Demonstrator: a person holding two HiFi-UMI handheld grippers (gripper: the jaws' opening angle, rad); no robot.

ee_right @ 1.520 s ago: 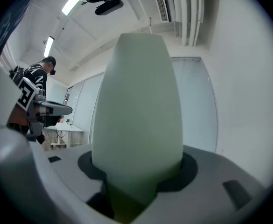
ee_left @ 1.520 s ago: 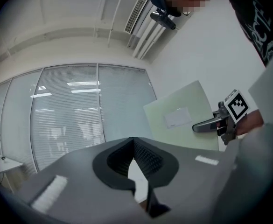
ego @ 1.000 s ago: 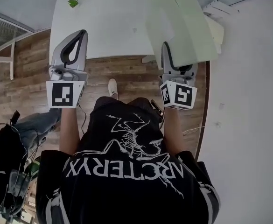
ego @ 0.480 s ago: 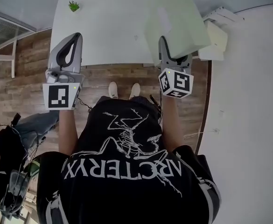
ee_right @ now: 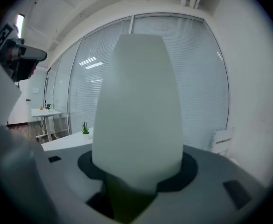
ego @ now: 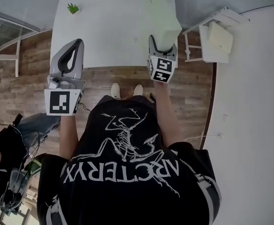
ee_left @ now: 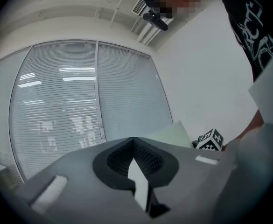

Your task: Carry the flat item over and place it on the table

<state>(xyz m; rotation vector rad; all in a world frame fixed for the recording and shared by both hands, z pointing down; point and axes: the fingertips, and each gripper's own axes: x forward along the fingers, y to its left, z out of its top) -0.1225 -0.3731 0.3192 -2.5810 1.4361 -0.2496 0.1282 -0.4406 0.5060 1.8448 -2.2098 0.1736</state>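
The flat item (ego: 162, 13) is a pale green board, and my right gripper (ego: 161, 43) is shut on its near edge. It stands up over the right part of the white table (ego: 104, 27). In the right gripper view the board (ee_right: 136, 111) rises from between the jaws and hides most of what lies ahead. My left gripper (ego: 77, 43) hangs at the table's near left edge, above the wooden floor, its jaws shut on nothing. In the left gripper view the left gripper (ee_left: 134, 141) points up toward the blinds.
A small green plant (ego: 73, 7) stands at the table's far left corner. A white folded chair (ego: 216, 34) stands right of the table by the white wall. Bags and cables lie on the floor at lower left (ego: 10, 172).
My right gripper has carried the board left and forward, from beside the table's right edge to over the tabletop. The person has stepped closer to the table. The left gripper has barely moved.
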